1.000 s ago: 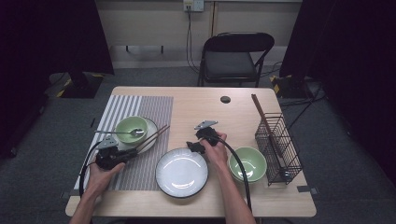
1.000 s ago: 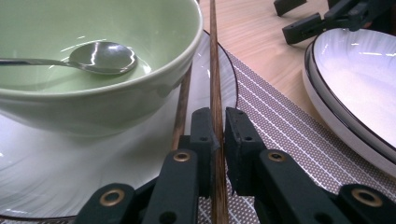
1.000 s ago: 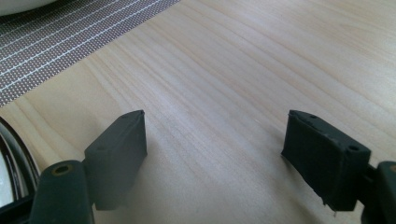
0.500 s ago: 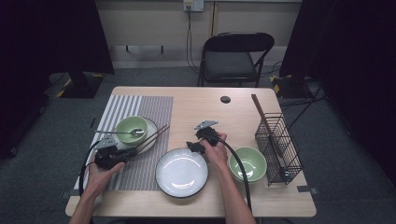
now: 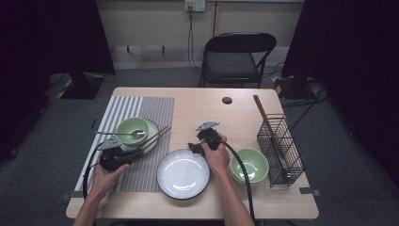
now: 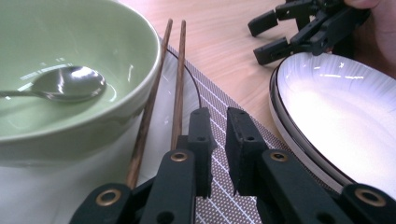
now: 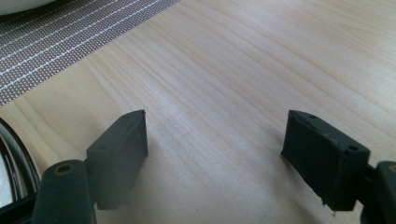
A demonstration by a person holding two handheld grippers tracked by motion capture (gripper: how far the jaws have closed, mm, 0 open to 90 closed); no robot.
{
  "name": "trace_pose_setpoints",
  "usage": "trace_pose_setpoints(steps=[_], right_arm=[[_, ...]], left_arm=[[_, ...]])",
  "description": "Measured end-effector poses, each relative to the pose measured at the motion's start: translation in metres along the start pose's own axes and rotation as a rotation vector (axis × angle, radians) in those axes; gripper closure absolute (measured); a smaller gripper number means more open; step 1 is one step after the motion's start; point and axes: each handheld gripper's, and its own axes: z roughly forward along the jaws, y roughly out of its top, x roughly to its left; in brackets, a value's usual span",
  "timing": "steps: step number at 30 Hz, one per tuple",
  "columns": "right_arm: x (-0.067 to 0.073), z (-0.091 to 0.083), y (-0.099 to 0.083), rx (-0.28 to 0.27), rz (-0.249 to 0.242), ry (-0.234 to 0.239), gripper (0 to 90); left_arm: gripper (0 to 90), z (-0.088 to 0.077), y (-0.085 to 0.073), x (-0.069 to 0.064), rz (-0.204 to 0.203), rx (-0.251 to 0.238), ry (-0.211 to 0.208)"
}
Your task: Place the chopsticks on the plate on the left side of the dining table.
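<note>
Hiding chopsticks' (image 6: 177, 88) near ends, left gripper (image 6: 217, 126) jaws nearly together, empty; right gripper (image 7: 215, 154) jaws apart.

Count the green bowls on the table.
2: one green bowl holding a spoon on the striped mat, another bowl beside the wire rack.

A pale wooden table (image 5: 197, 101) is standing on grey carpet (image 5: 155, 77). Behind it a black folding chair (image 5: 235, 59) is sitting against a beige wall (image 5: 150, 21), where cables (image 5: 192, 33) are hanging from a socket box (image 5: 195, 4). Dark curtains (image 5: 47, 37) are closing in both sides, and light is glaring off the tabletop.
</note>
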Motion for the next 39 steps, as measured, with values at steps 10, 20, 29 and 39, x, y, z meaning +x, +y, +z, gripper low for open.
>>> trace_pose_setpoints(steps=[10,20,29,39], right_arm=[[0.0,0.0,0.0,0.0,0.001,-0.004,22.3],[0.0,0.0,0.0,0.0,0.001,-0.004,22.3],[0.0,0.0,0.0,0.0,0.001,-0.004,22.3],[0.0,0.0,0.0,0.001,-0.001,-0.004,22.2]], left_arm=[[80.8,0.007,-0.007,0.007,-0.032,0.015,0.008],[80.1,0.003,-0.009,0.011,-0.045,0.009,0.039],[78.1,-0.001,-0.01,0.012,-0.055,0.003,0.068],[70.5,-0.021,-0.007,0.018,-0.058,-0.061,0.072]])
